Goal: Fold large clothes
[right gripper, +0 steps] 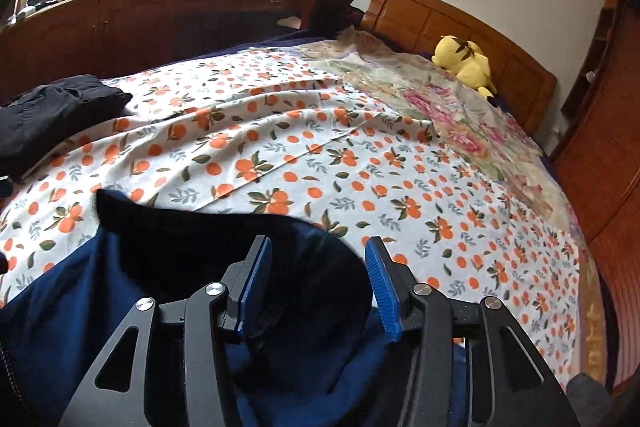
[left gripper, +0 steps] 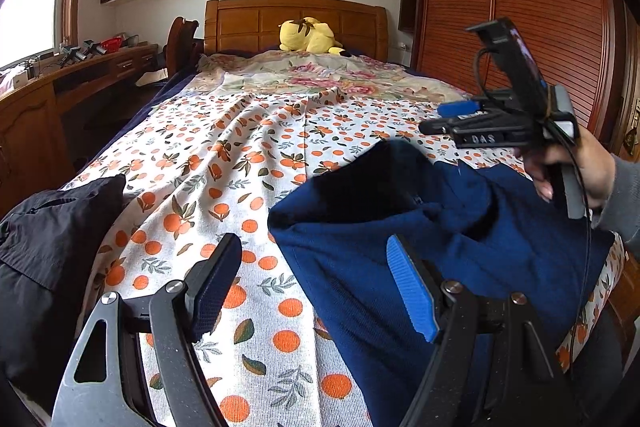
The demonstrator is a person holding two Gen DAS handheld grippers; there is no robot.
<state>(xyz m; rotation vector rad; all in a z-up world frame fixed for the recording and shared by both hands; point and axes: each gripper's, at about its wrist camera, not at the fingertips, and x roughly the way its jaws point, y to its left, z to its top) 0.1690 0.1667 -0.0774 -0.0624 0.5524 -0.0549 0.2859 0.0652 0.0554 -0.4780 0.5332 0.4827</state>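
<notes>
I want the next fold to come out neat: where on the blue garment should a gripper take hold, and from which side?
Probably the blue garment is best taken at its far dark edge, which lies bunched and slightly raised off the bedsheet. The open right gripper hangs just above it, so come down from above, one finger on each side of that fold.

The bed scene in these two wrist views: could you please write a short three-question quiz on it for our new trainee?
1. True or false: the left gripper grips the navy garment.
2. Which lies near the bed's left edge? A) black garment B) yellow plush toy C) navy garment
3. What does the yellow plush toy rest against?

Key:
1. False; its jaws stand open, with nothing between them.
2. A
3. The wooden headboard

The right gripper hangs open above the navy garment.
</notes>
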